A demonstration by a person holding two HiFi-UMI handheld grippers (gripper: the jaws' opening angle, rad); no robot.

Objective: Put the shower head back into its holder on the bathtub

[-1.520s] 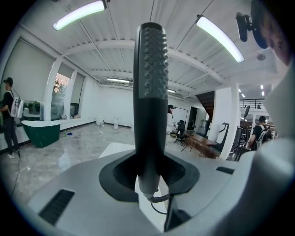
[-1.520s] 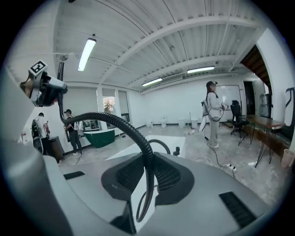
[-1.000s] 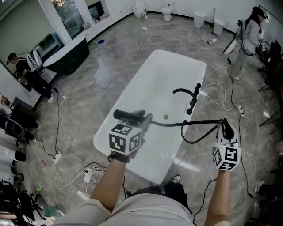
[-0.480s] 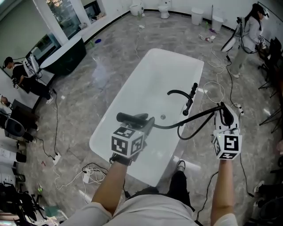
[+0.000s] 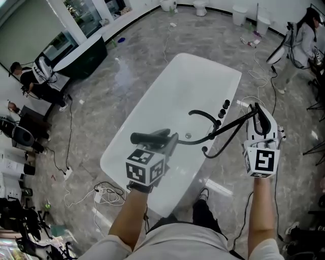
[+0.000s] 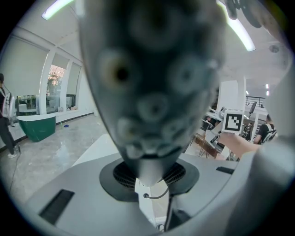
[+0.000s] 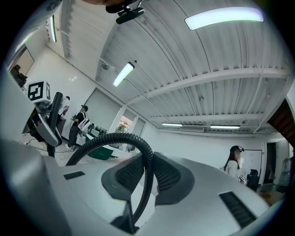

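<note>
A black shower head (image 5: 150, 136) hangs over the near end of the white bathtub (image 5: 152, 117), with my left gripper (image 5: 167, 143) shut on its handle. In the left gripper view the blurred nozzle face of the shower head (image 6: 152, 78) fills the picture above the pads. Its black hose (image 5: 223, 129) runs right to my right gripper (image 5: 260, 124), which is shut on it beside the tub's right rim. The ribbed hose (image 7: 138, 152) curves between that gripper's pads. A black faucet (image 5: 204, 115) with knobs (image 5: 222, 106) stands on that rim, left of the right gripper.
Cables (image 5: 109, 195) trail on the grey marble floor round the tub. A dark green tub (image 5: 81, 51) stands at the far left, with a person (image 5: 43, 84) next to it. Another person (image 5: 302, 38) stands at the far right. Toilets (image 5: 203, 6) line the back wall.
My right gripper has risen with the hose and drawn closer to the faucet, pulling the hose straighter. The left gripper has carried the shower head a little along the tub.
</note>
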